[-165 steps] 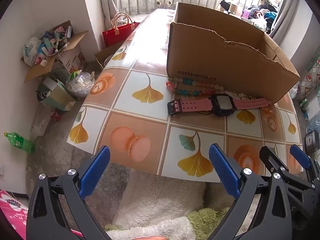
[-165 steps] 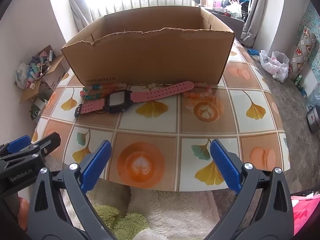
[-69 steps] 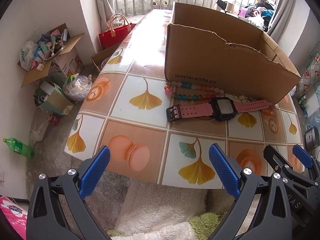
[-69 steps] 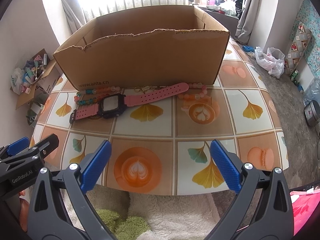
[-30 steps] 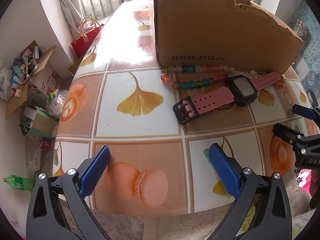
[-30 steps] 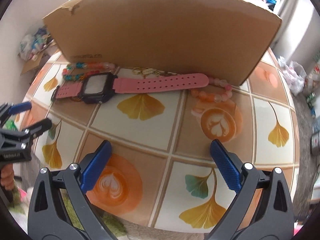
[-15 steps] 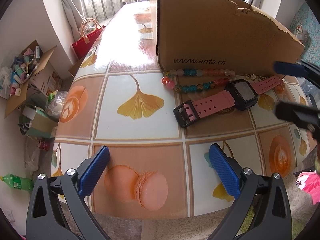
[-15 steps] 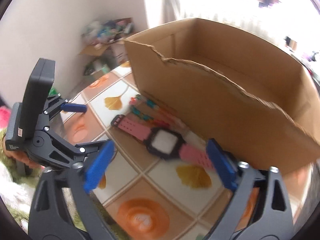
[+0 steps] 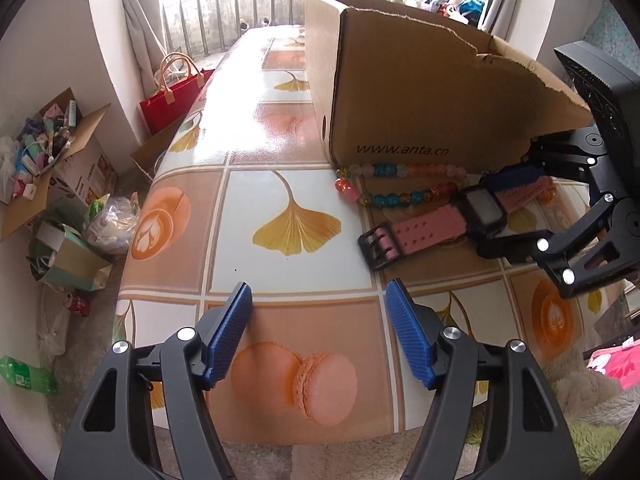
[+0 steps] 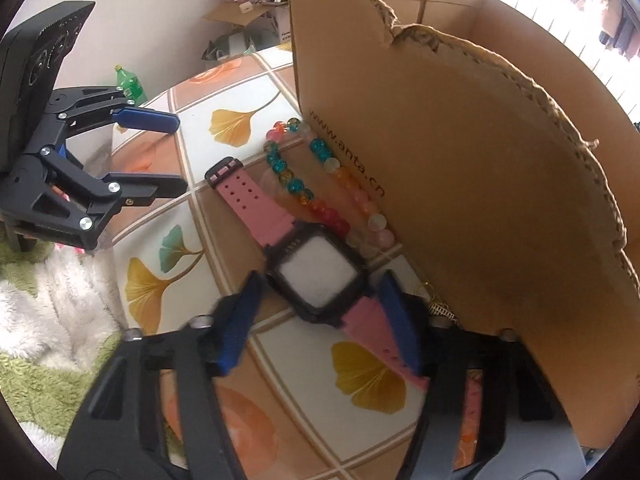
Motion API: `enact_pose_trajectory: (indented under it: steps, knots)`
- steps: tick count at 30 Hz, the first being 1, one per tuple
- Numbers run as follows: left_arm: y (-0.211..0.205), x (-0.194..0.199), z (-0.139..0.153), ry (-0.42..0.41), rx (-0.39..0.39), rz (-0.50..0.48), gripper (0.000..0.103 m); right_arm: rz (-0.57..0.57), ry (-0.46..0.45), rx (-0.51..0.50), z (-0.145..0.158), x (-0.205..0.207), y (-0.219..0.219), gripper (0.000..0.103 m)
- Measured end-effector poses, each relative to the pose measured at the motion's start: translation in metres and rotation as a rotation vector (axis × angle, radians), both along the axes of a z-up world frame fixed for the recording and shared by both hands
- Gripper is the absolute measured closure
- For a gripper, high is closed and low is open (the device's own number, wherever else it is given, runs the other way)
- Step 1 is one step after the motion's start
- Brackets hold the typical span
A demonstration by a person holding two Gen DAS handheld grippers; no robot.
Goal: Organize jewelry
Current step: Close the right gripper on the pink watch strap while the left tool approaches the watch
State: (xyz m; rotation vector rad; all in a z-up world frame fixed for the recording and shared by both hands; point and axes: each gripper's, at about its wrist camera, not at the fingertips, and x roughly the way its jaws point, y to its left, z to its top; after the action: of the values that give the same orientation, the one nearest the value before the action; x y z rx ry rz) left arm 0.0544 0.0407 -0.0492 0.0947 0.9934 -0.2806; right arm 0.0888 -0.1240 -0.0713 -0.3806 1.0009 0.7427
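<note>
Both left gripper [image 9: 320, 336] and right gripper [image 10: 320, 320] are closing.

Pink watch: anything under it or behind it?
Behind the pink watch, two bead strings run along the cardboard box wall. Orange beads show by its far strap in the left wrist view. Directly under the case and straps is covered.

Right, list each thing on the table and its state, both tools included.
Torn brown cardboard box: upright, top open.
Pink-strapped black watch: flat, unbuckled, on the table.
Multicoloured bead bracelet: lying against the box.
Left tool: closing, nothing between its pads.
Right tool: closing around the watch, not yet gripping.
</note>
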Motion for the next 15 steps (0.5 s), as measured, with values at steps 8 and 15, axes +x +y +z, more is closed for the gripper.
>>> enact_pose_trajectory:
  steps: [8,15]
  knots:
    - [-0.005,-0.016,0.017,-0.082,-0.014,-0.080,0.035,0.019,0.082,-0.008,0.015,-0.012,0.008,0.054]
    - [-0.034,-0.038,0.020,-0.160,0.083,-0.212,0.035,0.000,0.322,0.098,0.020,0.000,-0.004,0.054]
